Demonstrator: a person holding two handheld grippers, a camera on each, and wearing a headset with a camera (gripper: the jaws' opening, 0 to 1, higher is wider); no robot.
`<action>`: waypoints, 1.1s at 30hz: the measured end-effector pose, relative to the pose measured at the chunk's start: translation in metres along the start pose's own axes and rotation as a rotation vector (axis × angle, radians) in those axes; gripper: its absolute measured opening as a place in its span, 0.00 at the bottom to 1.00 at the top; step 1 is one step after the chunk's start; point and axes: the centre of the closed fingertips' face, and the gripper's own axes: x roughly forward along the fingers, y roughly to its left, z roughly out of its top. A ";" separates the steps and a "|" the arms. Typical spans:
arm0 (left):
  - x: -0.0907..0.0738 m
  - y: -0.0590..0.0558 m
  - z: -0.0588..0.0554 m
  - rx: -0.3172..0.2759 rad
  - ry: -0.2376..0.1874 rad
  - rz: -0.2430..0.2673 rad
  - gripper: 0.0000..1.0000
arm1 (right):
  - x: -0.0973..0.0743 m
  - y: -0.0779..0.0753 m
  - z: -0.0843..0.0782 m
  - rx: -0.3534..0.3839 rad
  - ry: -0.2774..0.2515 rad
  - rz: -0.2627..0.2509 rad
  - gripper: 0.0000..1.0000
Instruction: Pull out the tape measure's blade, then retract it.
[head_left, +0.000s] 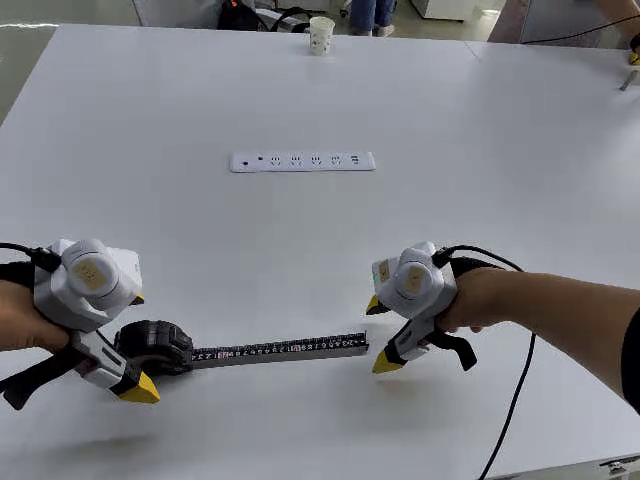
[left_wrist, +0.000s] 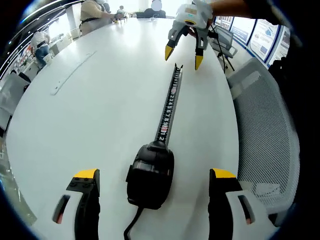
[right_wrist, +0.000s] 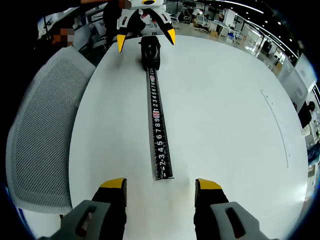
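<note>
From the head view, the white table (head_left: 300, 250) runs wide, with a white power strip (head_left: 302, 161) at centre and a paper cup (head_left: 321, 35) at the top edge. The two gripper views pick up instead a grey mesh chair (left_wrist: 265, 125) at the table's side. The black, rounded case (head_left: 155, 347) sits low on the left of the head view with the blade (head_left: 280, 349) drawn out flat across the table toward the right. The left gripper (left_wrist: 155, 174) has its yellow-tipped jaws spread wide, one on either side of the case and not touching it. A thin strap trails off the case at the bottom of that view. The right gripper (right_wrist: 160, 185) is spread too, with the blade's end just ahead of its tips and ungripped. That view reads the blade best: matte black, white numerals, red marks.
</note>
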 end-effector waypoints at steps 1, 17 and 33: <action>-0.001 -0.001 0.001 -0.022 -0.015 0.005 0.90 | 0.000 -0.001 0.002 0.035 -0.017 -0.013 0.54; -0.020 0.011 -0.010 -0.310 -0.210 0.167 0.99 | -0.018 -0.002 -0.004 0.389 -0.230 -0.189 0.86; -0.042 -0.007 -0.043 -0.458 -0.386 0.355 0.99 | -0.048 0.022 -0.049 0.544 -0.339 -0.379 0.97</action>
